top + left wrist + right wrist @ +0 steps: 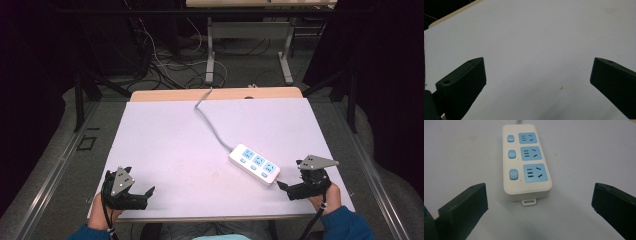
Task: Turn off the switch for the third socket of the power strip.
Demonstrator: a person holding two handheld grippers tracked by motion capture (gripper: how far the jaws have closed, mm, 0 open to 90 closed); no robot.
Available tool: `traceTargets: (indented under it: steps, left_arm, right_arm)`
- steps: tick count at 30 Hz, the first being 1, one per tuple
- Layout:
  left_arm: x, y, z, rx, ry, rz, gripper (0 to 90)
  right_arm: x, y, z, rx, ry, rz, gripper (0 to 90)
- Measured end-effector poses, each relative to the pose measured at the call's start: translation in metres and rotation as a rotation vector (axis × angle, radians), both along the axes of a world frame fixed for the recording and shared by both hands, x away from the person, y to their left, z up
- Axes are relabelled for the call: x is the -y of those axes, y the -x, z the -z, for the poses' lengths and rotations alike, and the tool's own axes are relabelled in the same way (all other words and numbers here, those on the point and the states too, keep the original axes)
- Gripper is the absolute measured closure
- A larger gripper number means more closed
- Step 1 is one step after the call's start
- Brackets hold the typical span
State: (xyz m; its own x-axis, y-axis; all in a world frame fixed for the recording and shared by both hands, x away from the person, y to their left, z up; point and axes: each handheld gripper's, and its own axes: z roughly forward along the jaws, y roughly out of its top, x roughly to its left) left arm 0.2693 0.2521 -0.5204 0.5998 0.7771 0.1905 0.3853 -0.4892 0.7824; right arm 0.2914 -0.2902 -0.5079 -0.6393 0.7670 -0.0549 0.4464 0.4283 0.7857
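the power strip (254, 164) lay on the right half of the white-covered table (165, 150), its grey cord (212, 122) running off toward the far edge. the right tool (289, 189) sat just beside the strip's near end, jaws spread wide and empty, aimed along the strip's length. in the right gripper view the power strip (526, 160) showed three blue sockets with a switch beside each, and a small hanging tab at the near end. the left tool (145, 194) rested well apart at the near left corner of the table, jaws likewise spread with nothing between them (bare sheet ahead in the left gripper view). this looked like the approach step, with nothing yet gripped or pressed. the next move probably called for the right tool to ease forward and either close across the strip's near end or touch a switch. no containers stood on the table.
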Motion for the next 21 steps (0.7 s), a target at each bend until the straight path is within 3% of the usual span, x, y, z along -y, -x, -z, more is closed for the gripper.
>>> traceTargets:
  steps: [21]
  left_arm:
    - [0.0, -0.001, 0.002, -0.013, 0.013, -0.004, 0.3]
  right_arm:
    - [0.009, 0.01, 0.008, 0.009, -0.016, 0.037, 0.0]
